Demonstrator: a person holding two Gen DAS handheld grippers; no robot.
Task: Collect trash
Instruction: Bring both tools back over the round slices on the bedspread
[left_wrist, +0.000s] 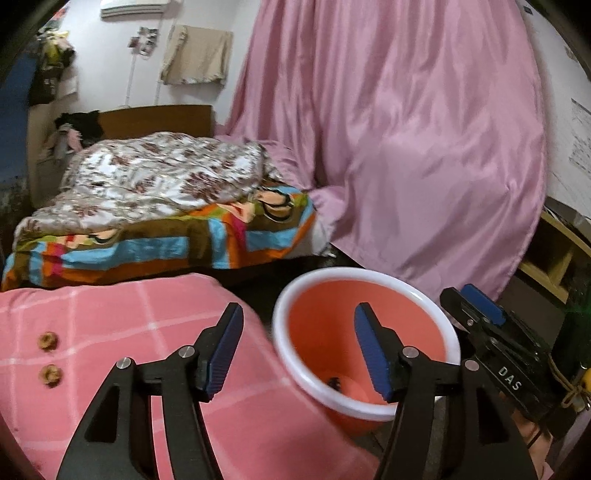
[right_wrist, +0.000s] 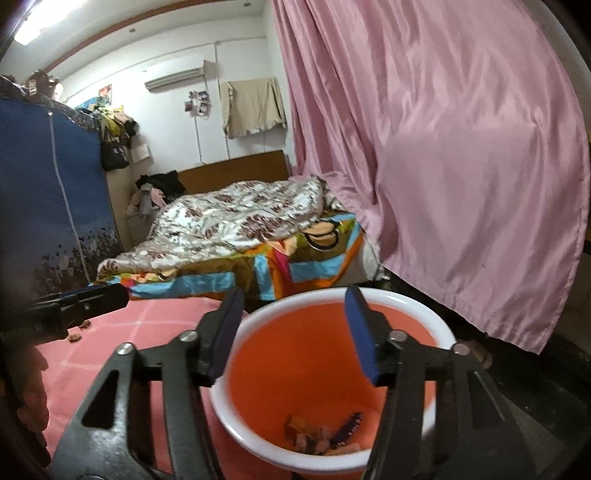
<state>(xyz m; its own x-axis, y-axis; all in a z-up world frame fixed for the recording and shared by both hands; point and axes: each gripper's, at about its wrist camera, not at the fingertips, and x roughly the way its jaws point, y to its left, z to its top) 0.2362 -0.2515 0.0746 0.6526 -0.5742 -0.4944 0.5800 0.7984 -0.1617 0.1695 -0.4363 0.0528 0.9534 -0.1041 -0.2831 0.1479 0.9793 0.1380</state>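
A red bucket with a white rim (left_wrist: 295, 295) stands beside a pink checked cloth (left_wrist: 110, 325). My left gripper (left_wrist: 300, 314) is open and holds nothing; it hangs over the cloth's edge and the bucket's near rim. Two small brown scraps (left_wrist: 48, 340) lie on the cloth to its left. In the right wrist view my right gripper (right_wrist: 294, 295) hangs open over the bucket (right_wrist: 406, 300) with nothing between its fingers. Several wrappers and scraps (right_wrist: 325, 432) lie at the bucket's bottom. The left gripper (right_wrist: 118, 295) shows side-on at the left, above two scraps (right_wrist: 75, 336).
Behind the bucket is a bed with a floral quilt (left_wrist: 155, 173) and a colourful blanket (left_wrist: 184, 243). A pink curtain (left_wrist: 424, 147) hangs at the right, down to the floor. A blue wardrobe (right_wrist: 44, 192) stands at the left, a wooden shelf (left_wrist: 554, 258) at the far right.
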